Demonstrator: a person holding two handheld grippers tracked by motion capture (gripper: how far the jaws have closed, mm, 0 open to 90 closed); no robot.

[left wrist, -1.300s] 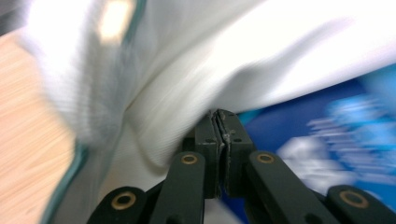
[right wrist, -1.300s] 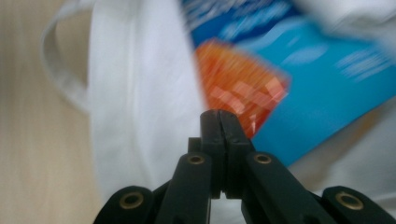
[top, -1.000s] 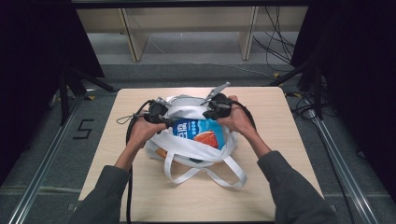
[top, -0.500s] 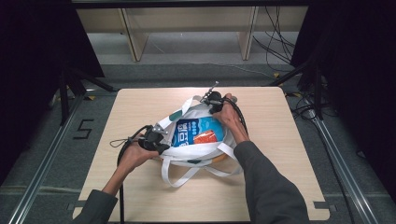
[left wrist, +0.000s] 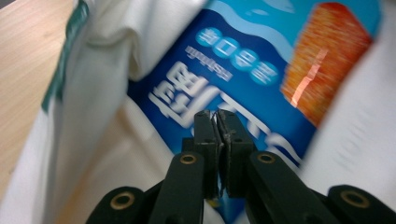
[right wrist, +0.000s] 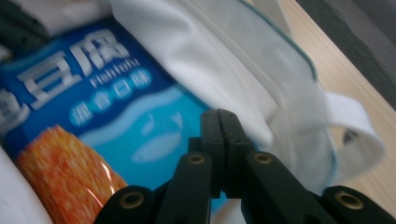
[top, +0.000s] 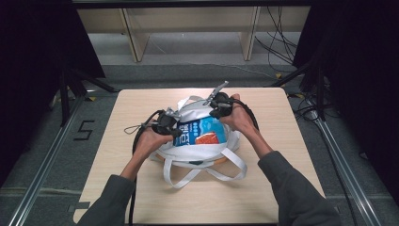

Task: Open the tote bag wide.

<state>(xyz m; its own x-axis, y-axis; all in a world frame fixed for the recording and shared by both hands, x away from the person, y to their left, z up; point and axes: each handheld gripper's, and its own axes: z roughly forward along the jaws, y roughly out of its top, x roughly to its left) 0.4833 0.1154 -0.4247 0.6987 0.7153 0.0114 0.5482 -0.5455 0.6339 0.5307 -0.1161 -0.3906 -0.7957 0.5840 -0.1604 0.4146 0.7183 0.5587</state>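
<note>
High view: one white tote bag (top: 202, 150) lies at the centre of the wooden table (top: 291, 141), with one blue snack packet (top: 202, 133) in its mouth and two strap loops trailing toward the lower edge. The left gripper (top: 175, 129) sits at the bag's left rim and the right gripper (top: 212, 111) at its upper right.

Left gripper view: the left gripper (left wrist: 217, 114) is clenched with nothing between the jaws, tips over the packet (left wrist: 243, 70) at centre frame.

Right gripper view: the right gripper (right wrist: 219, 114) is likewise clenched and empty, at the packet's (right wrist: 116, 116) edge, with white bag cloth (right wrist: 243, 70) to the upper right.

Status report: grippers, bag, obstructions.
Left gripper shut, right gripper shut, both over the blue snack packet. Packet inside white tote bag. Nothing in the way.
</note>
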